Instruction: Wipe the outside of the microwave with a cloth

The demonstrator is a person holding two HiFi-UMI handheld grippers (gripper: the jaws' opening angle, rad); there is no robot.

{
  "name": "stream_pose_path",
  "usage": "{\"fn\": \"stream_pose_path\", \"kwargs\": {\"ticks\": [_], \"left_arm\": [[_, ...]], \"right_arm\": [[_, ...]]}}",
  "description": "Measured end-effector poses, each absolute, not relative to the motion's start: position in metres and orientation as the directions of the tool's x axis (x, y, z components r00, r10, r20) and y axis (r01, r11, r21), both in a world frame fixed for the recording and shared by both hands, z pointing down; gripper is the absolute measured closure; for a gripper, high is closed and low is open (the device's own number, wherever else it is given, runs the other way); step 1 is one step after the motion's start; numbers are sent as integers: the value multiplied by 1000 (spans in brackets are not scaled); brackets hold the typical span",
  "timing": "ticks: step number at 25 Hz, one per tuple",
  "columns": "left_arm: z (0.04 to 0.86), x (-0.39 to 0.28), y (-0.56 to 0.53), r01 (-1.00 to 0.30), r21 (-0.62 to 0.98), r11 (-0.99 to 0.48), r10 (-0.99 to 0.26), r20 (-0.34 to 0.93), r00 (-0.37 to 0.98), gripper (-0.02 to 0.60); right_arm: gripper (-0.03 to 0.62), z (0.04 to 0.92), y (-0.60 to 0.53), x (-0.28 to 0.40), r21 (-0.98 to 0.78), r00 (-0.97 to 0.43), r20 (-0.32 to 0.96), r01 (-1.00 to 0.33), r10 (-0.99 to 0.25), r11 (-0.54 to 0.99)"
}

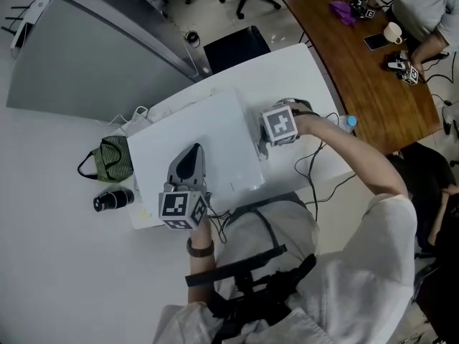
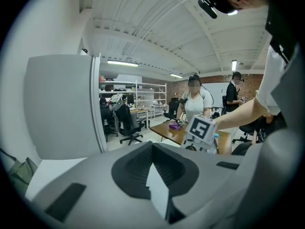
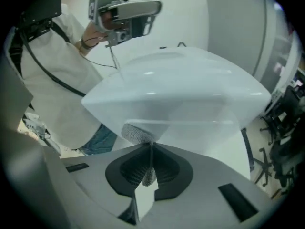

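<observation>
Right gripper view: my right gripper [image 3: 150,149] has its jaws clenched on a grey knitted cloth [image 3: 137,133], the wad pressed just ahead against the white boxy microwave [image 3: 181,80] to wipe its side. My left gripper [image 2: 153,151], jaws closed on nothing, seemingly rests on top to steady it.

Bright, even light; fisheye-warped, vignetted edges.

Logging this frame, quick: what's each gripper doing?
Left gripper: shut, empty.
Right gripper: shut on the cloth.
</observation>
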State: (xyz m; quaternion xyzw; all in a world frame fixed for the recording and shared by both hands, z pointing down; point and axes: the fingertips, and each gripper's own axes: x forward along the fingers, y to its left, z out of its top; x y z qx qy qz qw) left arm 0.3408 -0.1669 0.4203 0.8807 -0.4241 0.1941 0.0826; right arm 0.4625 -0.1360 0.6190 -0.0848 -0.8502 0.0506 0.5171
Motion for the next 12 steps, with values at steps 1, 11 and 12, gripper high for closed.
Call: {"fn": "stream_pose_path", "kwargs": {"ticks": [1,11,12], "left_arm": [[419,339,-166,-781,-20,-624,-717,413,561,554],[413,324,-155,-804,-33,-593,-740,416,528,554],[413,321,-154,-807,-34,-589,-743,417,524,554]], "right_arm": [[569,622,-158,463,-144,-467,872,44,148,989],[569,605,-340,488,73,-491,795,-505,-356,860],[569,605,-341,488,72,-493,792,-511,-360,857]]}}
